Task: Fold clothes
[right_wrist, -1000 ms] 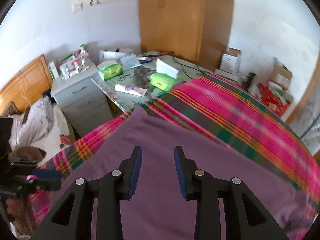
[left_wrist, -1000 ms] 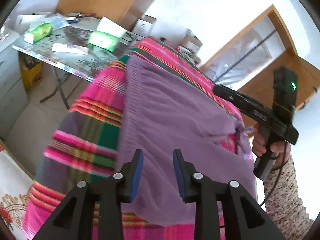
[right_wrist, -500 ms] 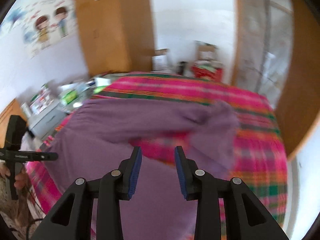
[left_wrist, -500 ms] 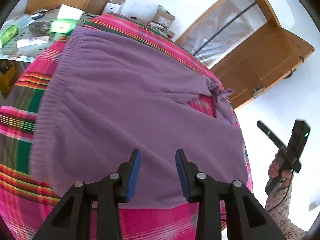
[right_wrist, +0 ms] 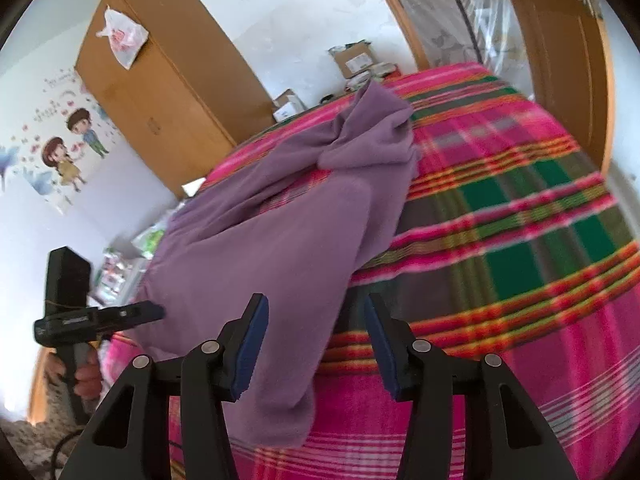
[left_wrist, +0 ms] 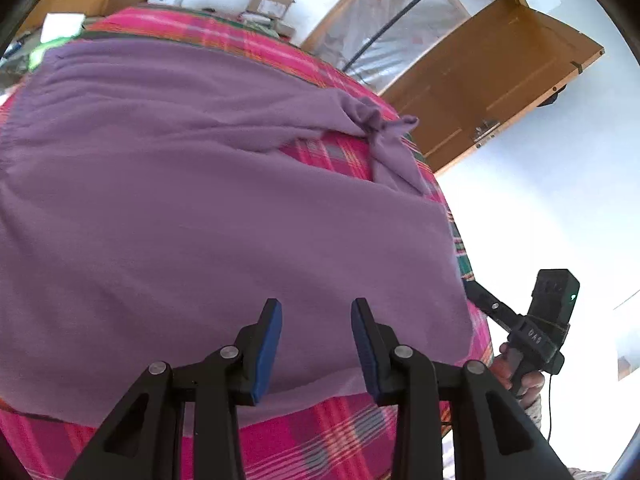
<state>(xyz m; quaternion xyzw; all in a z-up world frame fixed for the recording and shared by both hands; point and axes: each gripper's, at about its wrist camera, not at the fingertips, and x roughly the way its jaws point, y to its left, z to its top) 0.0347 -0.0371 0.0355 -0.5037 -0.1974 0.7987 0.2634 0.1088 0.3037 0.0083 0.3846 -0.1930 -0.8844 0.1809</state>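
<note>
A purple garment (left_wrist: 208,208) lies spread on a bed with a pink, green and orange plaid cover (left_wrist: 320,440). One long part of it runs to the far side and ends in a bunched knot (left_wrist: 372,120). My left gripper (left_wrist: 316,316) hovers open over the garment's near edge, nothing between its blue pads. In the right wrist view my right gripper (right_wrist: 317,316) is open over the near end of the garment (right_wrist: 280,260), where it drapes toward the bed edge. Each gripper shows in the other's view, held by a hand: the right gripper (left_wrist: 478,294) and the left gripper (right_wrist: 154,312).
A wooden door (left_wrist: 500,80) stands open behind the bed, with cardboard boxes (left_wrist: 268,0) against the far wall. A tall wooden wardrobe (right_wrist: 168,80) with a plastic bag (right_wrist: 122,36) on top stands far left. A cluttered bedside unit (right_wrist: 120,264) is beyond the bed's left side.
Both grippers swung right along the bed, away from the cluttered table toward the door. The right gripper dropped to the garment's near right end. Both stayed open.
</note>
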